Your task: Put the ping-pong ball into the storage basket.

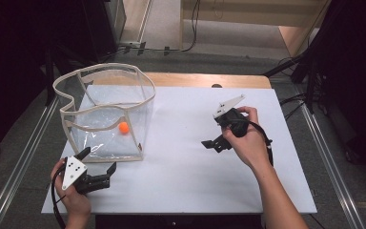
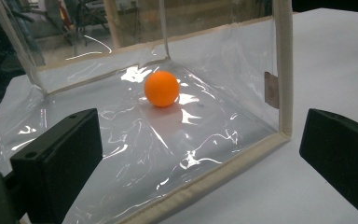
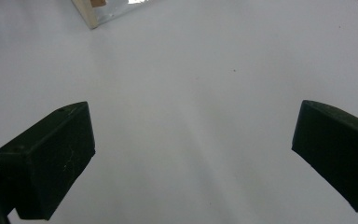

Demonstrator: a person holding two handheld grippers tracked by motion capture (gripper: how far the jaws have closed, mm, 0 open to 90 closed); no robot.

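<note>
A clear plastic box (image 1: 106, 107) with beige trim stands open-topped on the left of the white table (image 1: 190, 167). An orange ball (image 1: 123, 127) rests on its floor. My left gripper (image 1: 98, 161) is open just in front of the box's near bottom edge, apart from it. In the left gripper view the orange ball (image 2: 161, 88) lies behind the clear wall, and the left gripper (image 2: 200, 140) has the box's beige corner edge (image 2: 223, 175) between its wide jaws. My right gripper (image 1: 212, 132) hovers open over the table's middle right. The right gripper (image 3: 193, 140) holds nothing.
A wooden strip (image 1: 205, 80) shows along the table's far edge. Metal rails (image 1: 324, 157) run down both sides. Dark equipment and cables (image 1: 190, 28) lie on the floor beyond. A corner of the box (image 3: 91, 11) appears at the top left of the right gripper view.
</note>
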